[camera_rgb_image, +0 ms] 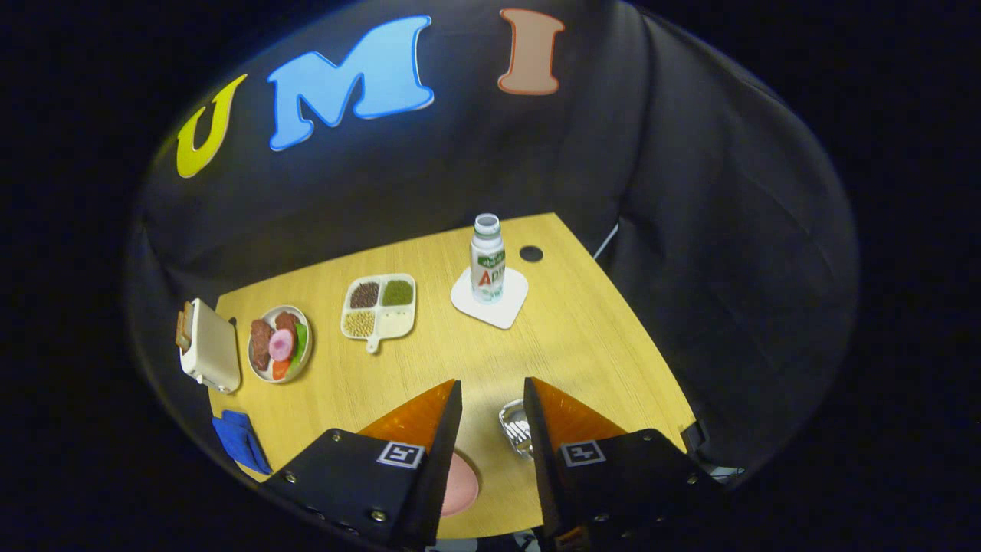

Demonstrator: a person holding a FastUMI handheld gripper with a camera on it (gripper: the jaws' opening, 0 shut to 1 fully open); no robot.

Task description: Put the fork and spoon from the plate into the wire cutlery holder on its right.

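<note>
- Gripper (490, 391) hangs above the table (582, 345), jaws parted, holding nothing.
- Holder (516, 426) sits between the fingers, against the right one.
- Plate (462, 484) lies beside the left finger.
- Bottle (487, 258) stands well beyond.

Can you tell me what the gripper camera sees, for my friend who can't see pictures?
The gripper hangs open above a wooden table, with a pink plate and wire cutlery holder just below its fingers. Farther off stand a bottle, divided tray, food plate and toaster.
</note>
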